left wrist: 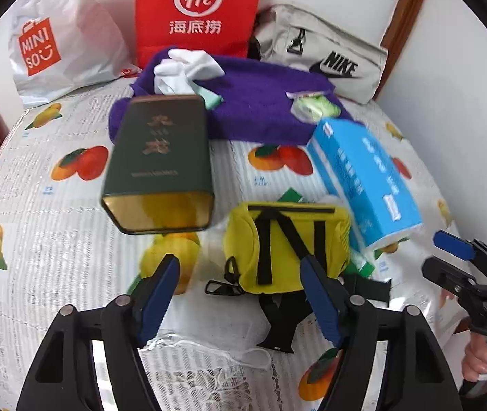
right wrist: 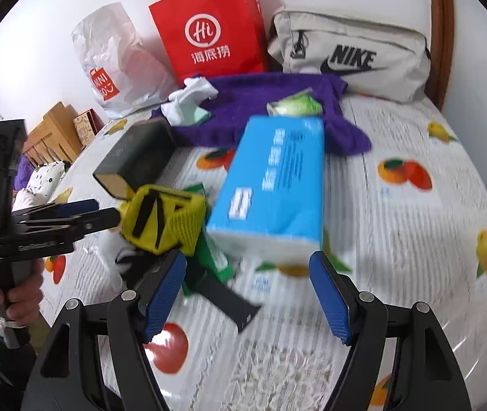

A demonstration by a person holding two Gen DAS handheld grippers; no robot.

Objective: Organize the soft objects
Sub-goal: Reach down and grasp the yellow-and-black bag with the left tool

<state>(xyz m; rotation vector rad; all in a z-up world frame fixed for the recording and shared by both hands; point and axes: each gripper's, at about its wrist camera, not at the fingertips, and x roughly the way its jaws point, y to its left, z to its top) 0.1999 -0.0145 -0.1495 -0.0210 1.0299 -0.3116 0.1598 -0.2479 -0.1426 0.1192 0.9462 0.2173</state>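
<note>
— What's laid out on the fruit-print cloth [left wrist: 37, 205], biggest first?

— At the far edge, against the wall: a white shopping bag [left wrist: 61, 44] on the left, a red paper bag [left wrist: 195, 10] in the middle, a grey sports bag [left wrist: 322, 51] on the right. Just in front of them a purple towel [left wrist: 257, 102] lies spread out, with white socks [left wrist: 185, 68] bunched on its left end and a small green packet [left wrist: 315, 106] on its right end.

— And nearer?

— A blue tissue pack [right wrist: 277, 178] to the right, its far end touching the towel. A dark green tin [left wrist: 161, 164] to the left, on its side. Between them, the yellow pouch [left wrist: 284, 243] with black straps, resting against the tissue pack's near end.

— The tools?

— The left hand-held gripper [left wrist: 240, 294] hangs released just in front of the yellow pouch, nothing between its blue pads. The right hand-held gripper [right wrist: 248, 294] is released too, empty, just short of the tissue pack. A hand [right wrist: 10, 294] grips the left one's handle.
</note>
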